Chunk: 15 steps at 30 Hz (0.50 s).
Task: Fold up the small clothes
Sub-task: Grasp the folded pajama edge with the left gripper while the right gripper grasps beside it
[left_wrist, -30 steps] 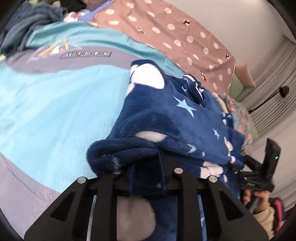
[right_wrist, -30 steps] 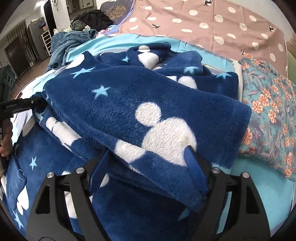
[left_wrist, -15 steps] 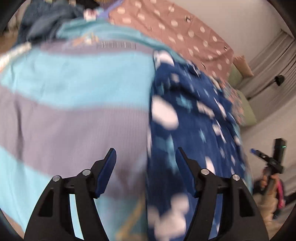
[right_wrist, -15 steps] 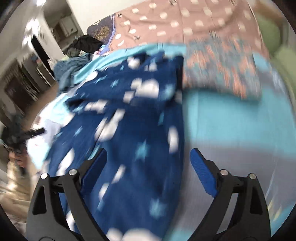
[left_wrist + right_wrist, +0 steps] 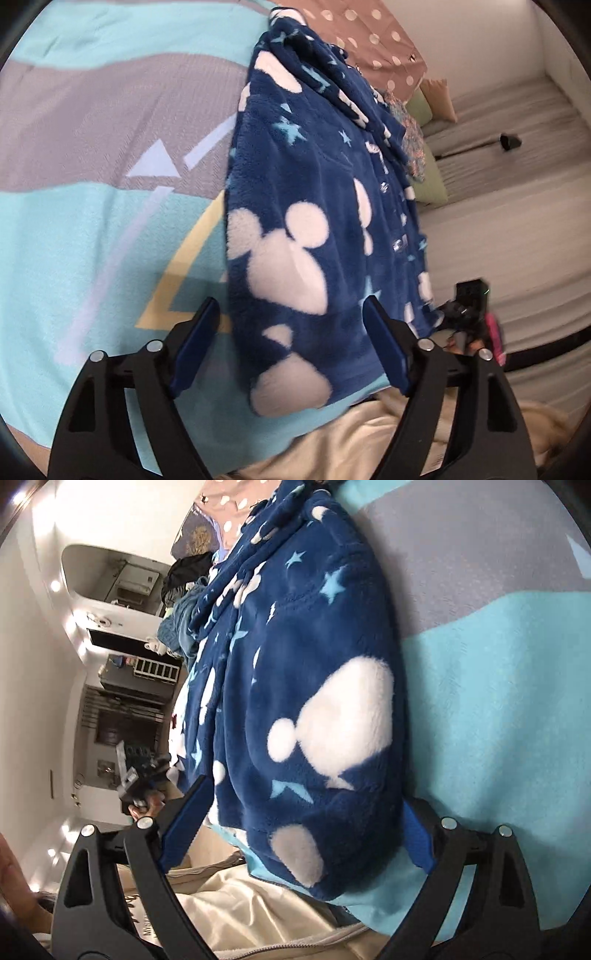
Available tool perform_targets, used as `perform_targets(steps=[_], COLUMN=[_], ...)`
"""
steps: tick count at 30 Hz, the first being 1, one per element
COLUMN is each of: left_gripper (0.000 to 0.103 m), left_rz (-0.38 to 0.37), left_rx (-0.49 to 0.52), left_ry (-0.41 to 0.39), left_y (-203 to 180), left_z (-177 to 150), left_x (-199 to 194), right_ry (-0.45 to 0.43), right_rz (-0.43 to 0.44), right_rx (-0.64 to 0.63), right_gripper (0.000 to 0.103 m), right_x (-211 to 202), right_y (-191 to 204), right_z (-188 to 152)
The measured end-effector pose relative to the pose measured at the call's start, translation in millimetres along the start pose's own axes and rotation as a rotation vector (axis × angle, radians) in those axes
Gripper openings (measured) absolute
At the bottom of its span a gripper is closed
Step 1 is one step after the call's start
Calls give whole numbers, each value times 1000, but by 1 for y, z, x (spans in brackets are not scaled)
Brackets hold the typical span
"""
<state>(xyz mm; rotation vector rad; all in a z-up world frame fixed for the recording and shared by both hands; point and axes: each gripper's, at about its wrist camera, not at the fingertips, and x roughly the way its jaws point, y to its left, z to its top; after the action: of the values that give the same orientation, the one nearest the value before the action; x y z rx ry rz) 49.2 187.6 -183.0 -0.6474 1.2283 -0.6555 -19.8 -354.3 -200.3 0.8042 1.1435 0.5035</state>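
Note:
A dark blue fleece garment (image 5: 314,221) with white mouse-head shapes and light blue stars lies on the turquoise and grey bedspread (image 5: 92,221), its sides folded in. It also shows in the right wrist view (image 5: 314,701). My left gripper (image 5: 291,343) is open, its fingers on either side of the garment's near left corner, holding nothing. My right gripper (image 5: 306,827) is open, its fingers on either side of the garment's near right corner, holding nothing. The other hand-held gripper shows small beyond the garment in each view (image 5: 465,299) (image 5: 136,775).
A cream-coloured cloth (image 5: 258,915) lies at the bed's near edge under both grippers. A brown polka-dot cover (image 5: 369,40), a floral pillow (image 5: 410,144) and green cushions (image 5: 432,177) lie at the far end. A pile of dark clothes (image 5: 184,576) is further off.
Both grippers let go of the garment and opened. They drew back to the garment's near corners at the bed's edge. The garment now lies flat on the bedspread.

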Motion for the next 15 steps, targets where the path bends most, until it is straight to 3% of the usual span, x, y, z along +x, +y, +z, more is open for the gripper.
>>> perform_targets(steps=[3,5,8,10,12,15], left_gripper=[79,79,75,62,41,27], left_rz=[-99,-139,-140,-155,-162,-175], left_rx=[-8,-3,-24,-73,-131,-162], left_ry=[61,105,73,57,53,49], left_y=[-8,-12,-10,-1,12,22], left_z=[3,-2,-8,-9,-11,-11], left_x=[8,20,23,18,17,15], right_ry=[35,79,69,55,50,51], right_rz=[99,78,39,31,21,-4], right_rx=[49,46,40,68,98,72], right_gripper=[94,93,87,73,52,39], right_x=[6,17,20,18,15,12], right_y=[2,5,10,5,-4,-7], right_z=[0,-5,-8,-6,-6,-6])
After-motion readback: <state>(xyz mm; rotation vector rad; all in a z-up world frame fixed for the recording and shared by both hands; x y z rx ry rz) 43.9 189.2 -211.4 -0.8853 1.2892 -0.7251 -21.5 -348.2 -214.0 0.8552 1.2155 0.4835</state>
